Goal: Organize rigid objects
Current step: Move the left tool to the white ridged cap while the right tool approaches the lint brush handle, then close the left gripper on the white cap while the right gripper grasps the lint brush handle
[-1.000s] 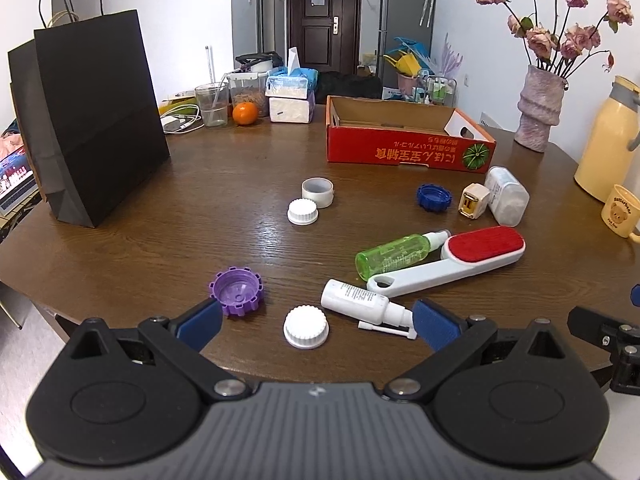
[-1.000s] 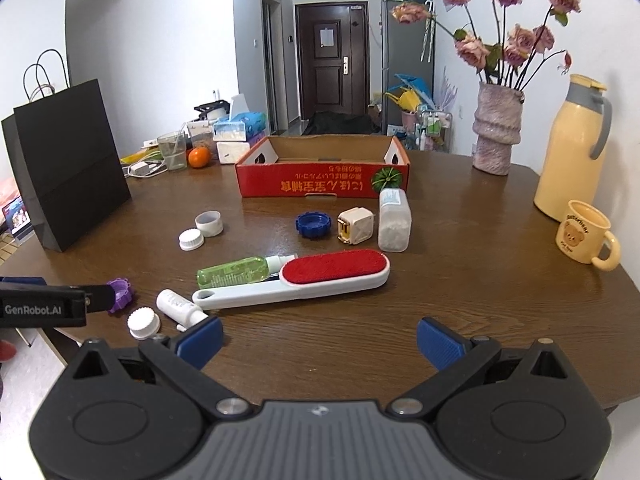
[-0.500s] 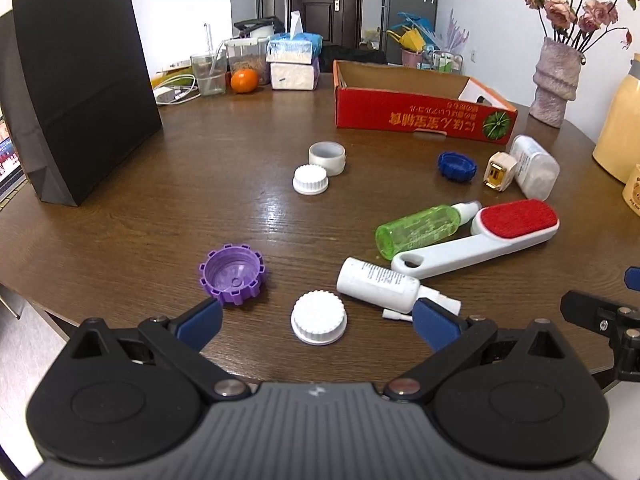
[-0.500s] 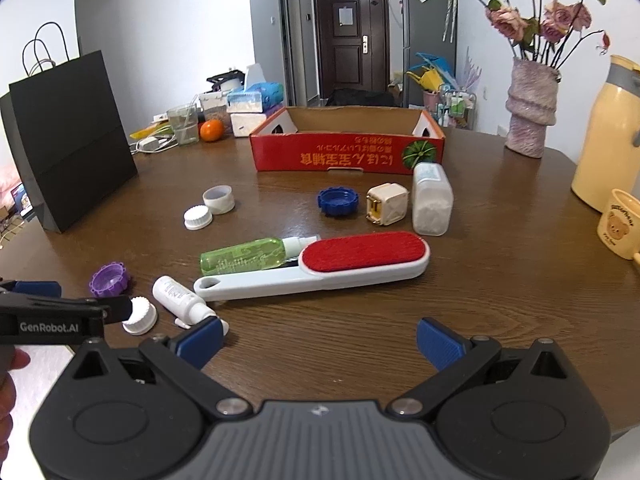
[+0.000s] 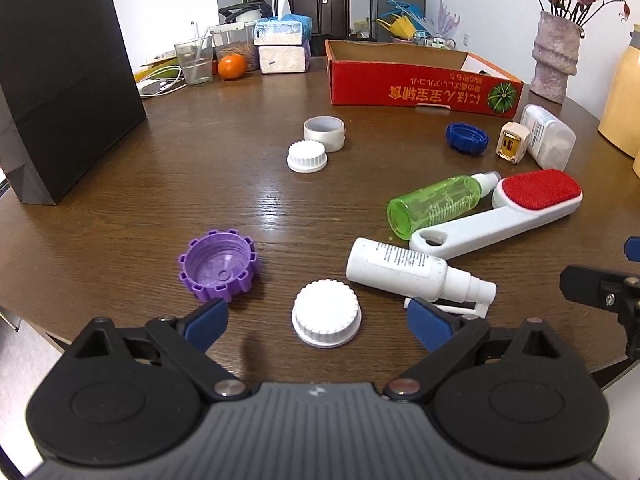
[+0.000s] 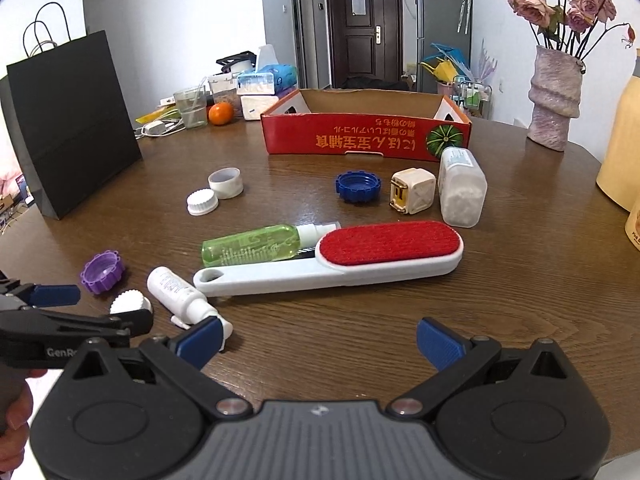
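My left gripper (image 5: 318, 322) is open, with a white ribbed cap (image 5: 326, 313) lying between its fingertips on the table. A purple cap (image 5: 218, 265) lies to its left and a white spray bottle (image 5: 404, 269) to its right. My right gripper (image 6: 320, 340) is open and empty, just short of the red-and-white lint brush (image 6: 332, 262). A green bottle (image 6: 256, 245), a blue cap (image 6: 357, 186), a beige charger (image 6: 412, 191) and a clear jar (image 6: 460, 186) lie beyond. The red cardboard box (image 6: 366, 140) stands open at the back.
A black paper bag (image 5: 60, 80) stands at the left. A second white cap (image 5: 307, 156) and a white ring (image 5: 324, 133) lie mid-table. A glass, an orange (image 5: 231, 66) and tissue packs sit at the back; a vase (image 6: 554, 98) and a yellow jug stand at the right.
Both grippers have moved forward and lower over the table. The white cap now lies between my left fingertips. The right gripper has closed in on the lint brush.
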Demonstrator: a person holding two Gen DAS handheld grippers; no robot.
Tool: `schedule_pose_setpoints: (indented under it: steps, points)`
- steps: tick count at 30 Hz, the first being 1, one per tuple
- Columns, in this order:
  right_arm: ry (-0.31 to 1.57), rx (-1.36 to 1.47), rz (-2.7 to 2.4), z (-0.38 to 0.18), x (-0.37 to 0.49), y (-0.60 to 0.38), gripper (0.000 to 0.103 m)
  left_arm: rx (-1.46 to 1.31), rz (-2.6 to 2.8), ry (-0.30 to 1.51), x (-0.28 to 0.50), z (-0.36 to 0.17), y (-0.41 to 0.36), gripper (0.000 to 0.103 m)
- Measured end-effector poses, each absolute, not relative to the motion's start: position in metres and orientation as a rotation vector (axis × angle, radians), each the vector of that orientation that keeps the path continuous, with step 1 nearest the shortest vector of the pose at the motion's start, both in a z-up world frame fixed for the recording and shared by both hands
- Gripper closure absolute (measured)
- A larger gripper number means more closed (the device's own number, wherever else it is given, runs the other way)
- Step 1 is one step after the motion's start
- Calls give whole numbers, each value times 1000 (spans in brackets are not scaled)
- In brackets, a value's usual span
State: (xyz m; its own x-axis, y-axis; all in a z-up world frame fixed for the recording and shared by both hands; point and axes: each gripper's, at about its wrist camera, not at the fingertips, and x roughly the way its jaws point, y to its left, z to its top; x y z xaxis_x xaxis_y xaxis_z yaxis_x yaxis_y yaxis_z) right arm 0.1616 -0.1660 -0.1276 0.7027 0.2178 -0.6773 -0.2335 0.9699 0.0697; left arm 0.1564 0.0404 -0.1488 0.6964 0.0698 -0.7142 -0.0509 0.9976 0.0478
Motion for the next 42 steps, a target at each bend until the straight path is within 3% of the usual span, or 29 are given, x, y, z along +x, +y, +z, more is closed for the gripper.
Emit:
schedule_pose_setpoints:
  steps: [9, 16, 42]
  points:
    - [753, -25, 254, -133, 169, -161, 0, 40, 35, 787, 160, -159, 40, 31]
    - [758, -34, 255, -135, 173, -156, 0, 35, -4, 775, 158, -160, 40, 61]
    - [850, -14, -12, -148, 255, -138, 0, -34, -8, 702, 171, -130, 65, 61]
